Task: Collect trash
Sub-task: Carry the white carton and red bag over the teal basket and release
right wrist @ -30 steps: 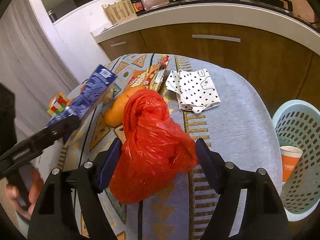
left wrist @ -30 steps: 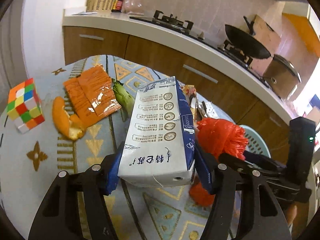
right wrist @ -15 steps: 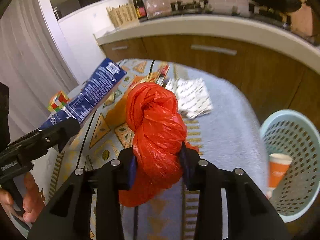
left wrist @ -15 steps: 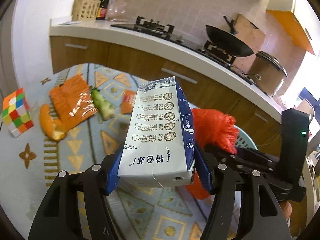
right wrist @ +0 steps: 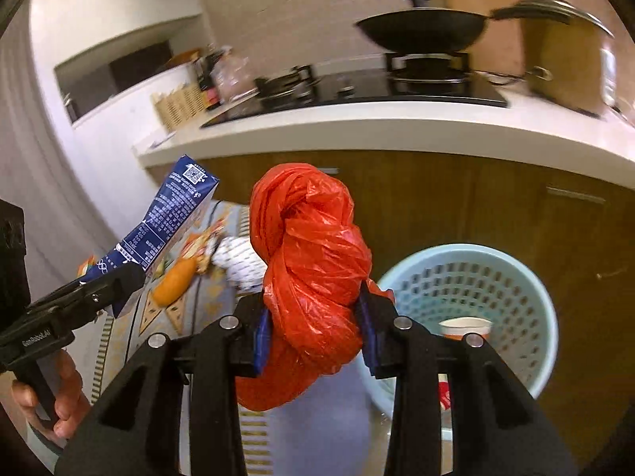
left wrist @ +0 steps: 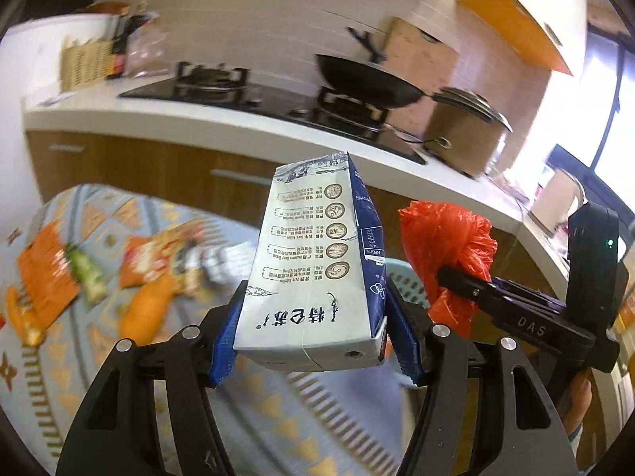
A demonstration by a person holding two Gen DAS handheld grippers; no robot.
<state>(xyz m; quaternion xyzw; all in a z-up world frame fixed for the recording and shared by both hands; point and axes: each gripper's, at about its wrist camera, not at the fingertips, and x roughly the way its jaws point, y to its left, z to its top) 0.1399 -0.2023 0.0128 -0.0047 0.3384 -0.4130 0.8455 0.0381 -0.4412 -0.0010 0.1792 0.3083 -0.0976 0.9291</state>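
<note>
Left wrist view: the left tool (left wrist: pixel 313 333) is clamped on a white and blue rectangular milk carton (left wrist: pixel 317 261), which juts forward between its blue pads, lifted off the patterned counter (left wrist: pixel 278 416). Just to its right, the right tool (right wrist: pixel 313 333) grips a crumpled red plastic bag (right wrist: pixel 313 269) that bulges above and below its fingers. A pale blue perforated plastic basket (right wrist: pixel 516 277) sits below right, holding an orange paper cup (right wrist: pixel 464 327).
</note>
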